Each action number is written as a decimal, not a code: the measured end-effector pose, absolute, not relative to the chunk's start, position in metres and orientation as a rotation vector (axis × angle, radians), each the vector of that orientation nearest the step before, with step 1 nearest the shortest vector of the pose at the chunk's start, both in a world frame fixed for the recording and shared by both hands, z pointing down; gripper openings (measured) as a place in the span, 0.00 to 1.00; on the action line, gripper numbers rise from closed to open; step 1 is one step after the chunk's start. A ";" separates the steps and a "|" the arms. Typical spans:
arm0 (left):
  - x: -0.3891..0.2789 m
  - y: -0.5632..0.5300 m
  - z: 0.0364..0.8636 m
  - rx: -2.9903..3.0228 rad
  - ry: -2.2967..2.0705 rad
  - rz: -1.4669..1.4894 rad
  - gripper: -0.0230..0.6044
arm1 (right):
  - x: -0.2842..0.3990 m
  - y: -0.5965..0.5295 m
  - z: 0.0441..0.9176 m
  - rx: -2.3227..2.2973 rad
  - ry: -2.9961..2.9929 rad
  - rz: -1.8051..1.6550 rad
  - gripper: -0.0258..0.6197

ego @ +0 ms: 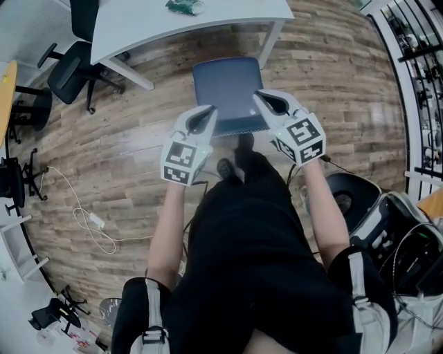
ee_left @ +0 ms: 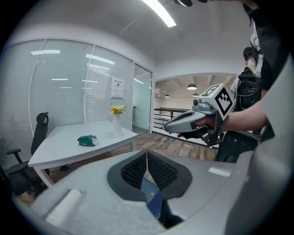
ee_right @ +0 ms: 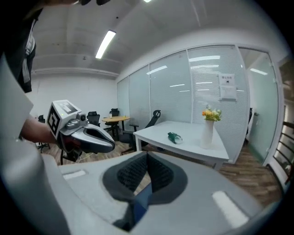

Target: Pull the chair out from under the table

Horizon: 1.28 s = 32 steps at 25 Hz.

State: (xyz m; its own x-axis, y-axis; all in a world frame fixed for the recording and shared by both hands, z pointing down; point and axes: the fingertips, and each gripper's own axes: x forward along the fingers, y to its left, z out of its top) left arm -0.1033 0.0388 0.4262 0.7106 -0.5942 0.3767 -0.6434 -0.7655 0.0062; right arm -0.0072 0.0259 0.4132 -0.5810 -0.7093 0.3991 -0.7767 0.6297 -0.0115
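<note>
The chair [ego: 228, 86], a square blue-grey seat, stands on the wood floor just in front of the white table [ego: 173, 28], with its whole seat showing. My left gripper [ego: 209, 112] hovers shut over the seat's near left corner and holds nothing. My right gripper [ego: 261, 97] hovers shut over the near right corner, also with nothing in it. In the left gripper view the ribbed pads [ee_left: 138, 169] meet, with a sliver of blue seat [ee_left: 153, 198] below them. In the right gripper view the pads [ee_right: 158, 172] also meet, and the left gripper [ee_right: 109, 146] floats at the left.
A green object [ego: 183, 7] and a vase of flowers [ee_right: 208, 131] are on the table. Black office chairs [ego: 73, 69] stand at the left. A white cable [ego: 90, 222] lies on the floor. Black gear [ego: 346, 200] sits at the right, beside my legs.
</note>
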 end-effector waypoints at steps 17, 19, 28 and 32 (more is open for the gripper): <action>-0.104 0.042 0.424 2.737 -1.055 0.511 0.05 | -0.003 0.042 0.408 1.262 -2.526 0.329 0.04; -0.105 0.042 0.423 2.734 -1.055 0.506 0.05 | -0.002 0.042 0.406 1.269 -2.525 0.316 0.04; -0.105 0.043 0.426 2.721 -1.035 0.507 0.05 | -0.002 0.043 0.408 1.259 -2.489 0.270 0.04; -0.105 0.043 0.427 2.724 -1.033 0.517 0.05 | -0.001 0.043 0.409 1.255 -2.492 0.273 0.04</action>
State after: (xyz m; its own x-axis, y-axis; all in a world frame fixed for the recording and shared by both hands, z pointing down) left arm -0.1048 0.0427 0.4272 0.6975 -0.6060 0.3824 -0.6693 -0.7416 0.0457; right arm -0.0006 0.0429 0.4085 -0.5538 -0.7412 0.3795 -0.8057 0.5920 -0.0195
